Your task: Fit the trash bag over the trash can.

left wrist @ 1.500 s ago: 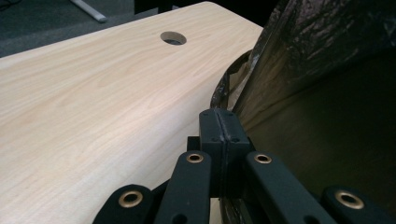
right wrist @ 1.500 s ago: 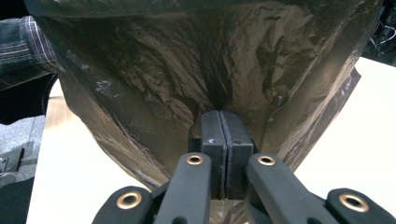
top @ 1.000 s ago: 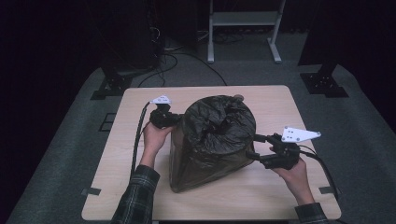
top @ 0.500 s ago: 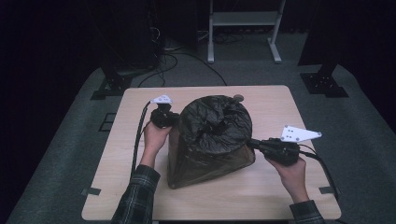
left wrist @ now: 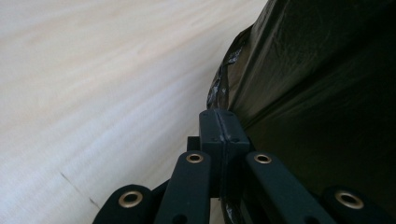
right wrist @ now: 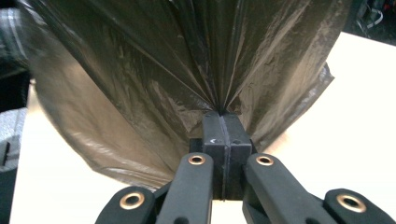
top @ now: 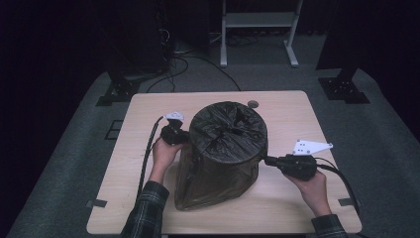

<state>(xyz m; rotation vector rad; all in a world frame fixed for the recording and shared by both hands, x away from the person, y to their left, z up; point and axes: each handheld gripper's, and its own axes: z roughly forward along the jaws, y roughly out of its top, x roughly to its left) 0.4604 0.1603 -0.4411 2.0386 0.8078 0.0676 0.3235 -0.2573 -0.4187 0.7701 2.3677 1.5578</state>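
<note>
At frame centre, on my pale wood counter (top: 124, 163), stands the bag (top: 223, 158). Left tongs (top: 182, 135) pinch its film at the left side; right tongs (top: 266, 160) have just closed, pinching it at the right. Grey carpet (top: 74, 163) surrounds us, dark stands (top: 341, 84) behind.

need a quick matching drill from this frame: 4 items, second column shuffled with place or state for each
1. black bin bag
2. left gripper
3. right gripper
4. small round thing

A. lies on the table behind the bag
B. pinches the bag's right side, jaws shut
C. stretched over a bin, pulled down the sides
D. pinches the bag's left side, jaws shut

Pairs: 1-C, 2-D, 3-B, 4-A
</note>
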